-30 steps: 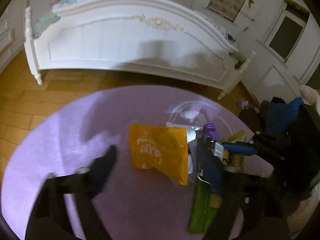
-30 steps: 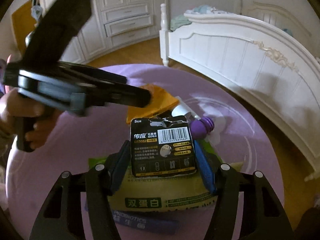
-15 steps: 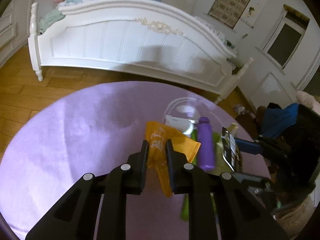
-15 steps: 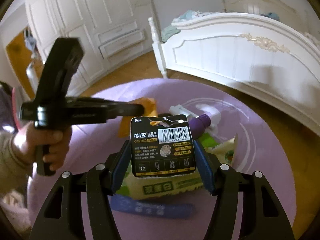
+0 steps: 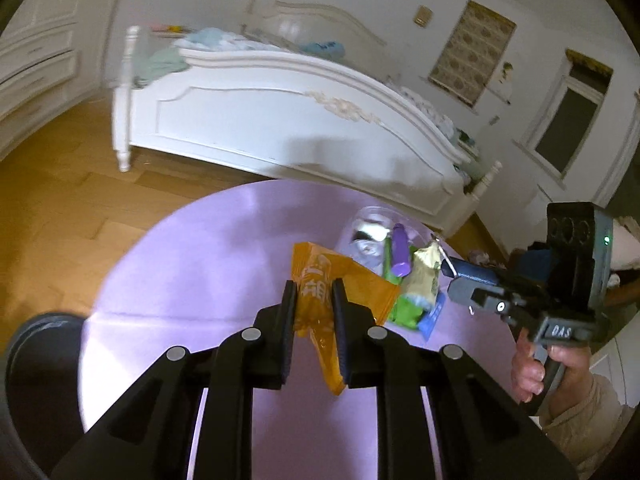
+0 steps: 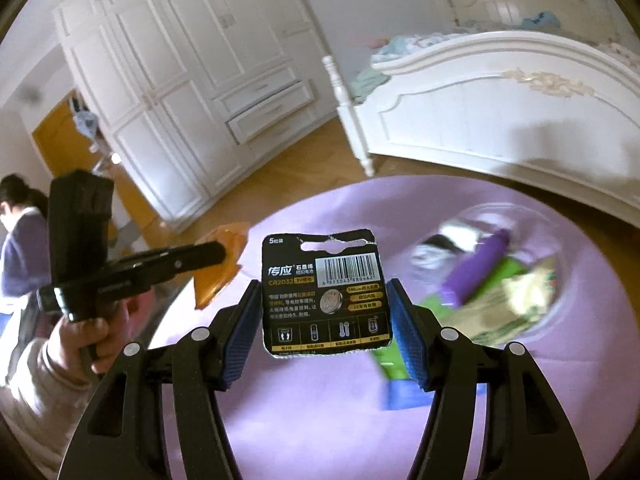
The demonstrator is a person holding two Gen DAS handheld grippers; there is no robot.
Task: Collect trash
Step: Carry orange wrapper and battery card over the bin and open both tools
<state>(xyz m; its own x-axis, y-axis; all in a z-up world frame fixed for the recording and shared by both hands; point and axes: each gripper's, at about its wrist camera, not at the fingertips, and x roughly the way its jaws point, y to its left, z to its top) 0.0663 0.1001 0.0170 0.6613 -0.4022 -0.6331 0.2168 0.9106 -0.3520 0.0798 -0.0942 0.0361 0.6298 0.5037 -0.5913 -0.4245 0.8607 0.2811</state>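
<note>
Since a second ago your left gripper [image 5: 313,294] has gone from open and short of the pile to clamped on the orange wrapper [image 5: 320,292], which now hangs off the table; your right gripper [image 6: 323,300] has kept its jaws pressed on the edges of the battery card [image 6: 325,294] and lifted it higher. Biggest risk first: no bin shows in either view, so you would be carrying both pieces across a room you cannot fully see, with a white bed [image 5: 280,120] close behind the table and a wardrobe [image 6: 168,92] to the side. Next, your two grippers are near each other over the round purple table [image 5: 200,248], and a hasty swing could knock them together. The wrapper is thin and slick, pinched only by a crumpled fold, so it could slide out. The card is stiff but held only by its edges, so a twist could pop it free. On the table, the rest waits in a heap: a clear plastic tub [image 5: 370,232], a purple bottle [image 5: 400,250], a pale snack bag [image 5: 426,278], green packets [image 5: 406,308] and a blue strip [image 5: 432,316], touching and overlapping. Wooden floor [image 5: 60,200] surrounds the table.
</note>
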